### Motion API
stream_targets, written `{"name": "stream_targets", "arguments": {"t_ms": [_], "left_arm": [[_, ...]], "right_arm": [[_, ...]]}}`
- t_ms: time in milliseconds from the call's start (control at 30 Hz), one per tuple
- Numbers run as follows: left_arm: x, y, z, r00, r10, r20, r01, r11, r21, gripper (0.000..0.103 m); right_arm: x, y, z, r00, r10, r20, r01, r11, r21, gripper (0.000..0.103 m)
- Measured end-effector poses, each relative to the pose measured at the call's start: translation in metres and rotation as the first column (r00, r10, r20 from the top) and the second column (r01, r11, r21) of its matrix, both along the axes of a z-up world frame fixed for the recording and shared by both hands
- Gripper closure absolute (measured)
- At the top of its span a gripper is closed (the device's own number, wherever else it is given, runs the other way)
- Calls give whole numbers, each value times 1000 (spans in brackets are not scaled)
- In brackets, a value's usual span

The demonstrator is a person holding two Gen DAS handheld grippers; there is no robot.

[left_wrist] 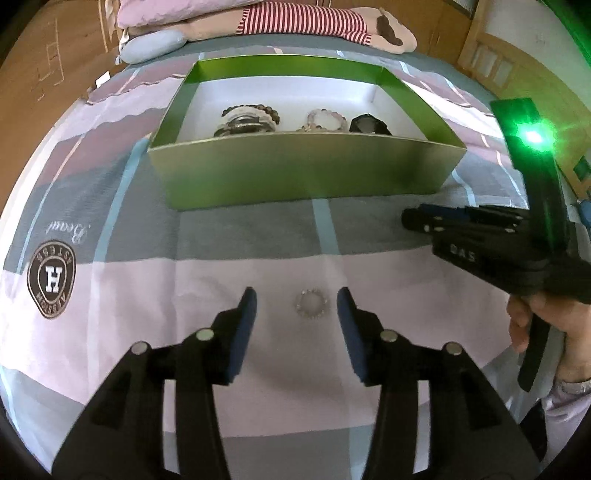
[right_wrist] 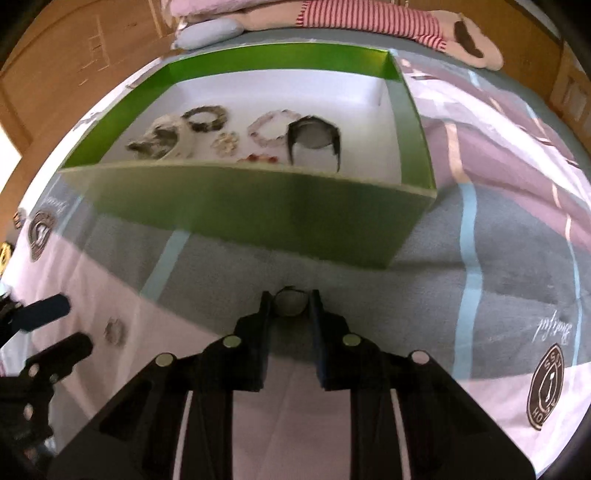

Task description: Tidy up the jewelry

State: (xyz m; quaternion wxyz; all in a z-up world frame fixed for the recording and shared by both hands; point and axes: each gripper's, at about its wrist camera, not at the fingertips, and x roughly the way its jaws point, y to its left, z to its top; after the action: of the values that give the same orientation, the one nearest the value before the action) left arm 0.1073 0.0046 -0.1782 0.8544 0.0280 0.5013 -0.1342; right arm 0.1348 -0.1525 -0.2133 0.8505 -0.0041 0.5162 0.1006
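A green box (left_wrist: 303, 173) with a white floor stands on the bed and holds several bracelets (left_wrist: 245, 118) and a black watch (left_wrist: 369, 123). It also shows in the right wrist view (right_wrist: 258, 206), with the watch (right_wrist: 314, 138) inside. A small clear bead bracelet (left_wrist: 312, 303) lies on the bedsheet between the fingers of my open left gripper (left_wrist: 297, 306); it also shows in the right wrist view (right_wrist: 114, 331). My right gripper (right_wrist: 290, 302) is shut on a small round grey piece (right_wrist: 290, 303), held above the sheet in front of the box. The right gripper shows in the left wrist view (left_wrist: 417, 219).
Striped bedsheet with round logos (left_wrist: 51, 278). Pillows and a plush toy (left_wrist: 314, 22) lie behind the box. Wooden furniture (left_wrist: 40, 62) surrounds the bed. My left gripper's fingers (right_wrist: 48, 314) are at the left edge of the right wrist view.
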Motion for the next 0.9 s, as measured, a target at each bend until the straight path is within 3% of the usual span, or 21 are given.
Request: {"name": "stream_targets", "arguments": {"t_ms": [200,233,300,433,500,633,733,767,800,900], "left_arm": [[-11,-2,-11,999,-43,-22,43,999,-14,52],[-12,-3,-11,999,-45,-22,44,999,-18,52],[-11,-2,-12,999,-35,-20,34,999,-9,52],[-8,-6,-15,999,-35,-20,35,999,2,54],[-6,-14,-17,999,-45,-24,45,999,7,58],[-2,-21,-26,999,-28,-28,29,999,36,76],[-1,-19,-29,999,-28,-19,28,999,37,87],[-1,-18,-30,1000,-26,-16,26,999,37,91],[-1,-15,-30,1000,-24,-20,24,999,28,92],[-2,-6,-28,1000,-12,-24,12,1000,16,95]], "right_arm": [[-38,-8,5,999,38,-10,-38,999,3,83],[-45,-12,9,999,36,-3,-36,999,19,81],[-53,-20,17,1000,17,22,-17,999,36,61],[-58,-34,24,999,-20,29,19,999,50,60],[-63,-35,22,1000,-20,23,19,999,44,60],[-60,-24,16,1000,6,18,-6,999,34,60],[-51,-11,6,1000,28,1,-28,1000,14,65],[-49,-7,2,999,32,-8,-32,999,6,77],[-48,-4,-1,1000,30,-9,-30,1000,-5,82],[-53,0,1,999,43,-4,-43,999,10,83]]}}
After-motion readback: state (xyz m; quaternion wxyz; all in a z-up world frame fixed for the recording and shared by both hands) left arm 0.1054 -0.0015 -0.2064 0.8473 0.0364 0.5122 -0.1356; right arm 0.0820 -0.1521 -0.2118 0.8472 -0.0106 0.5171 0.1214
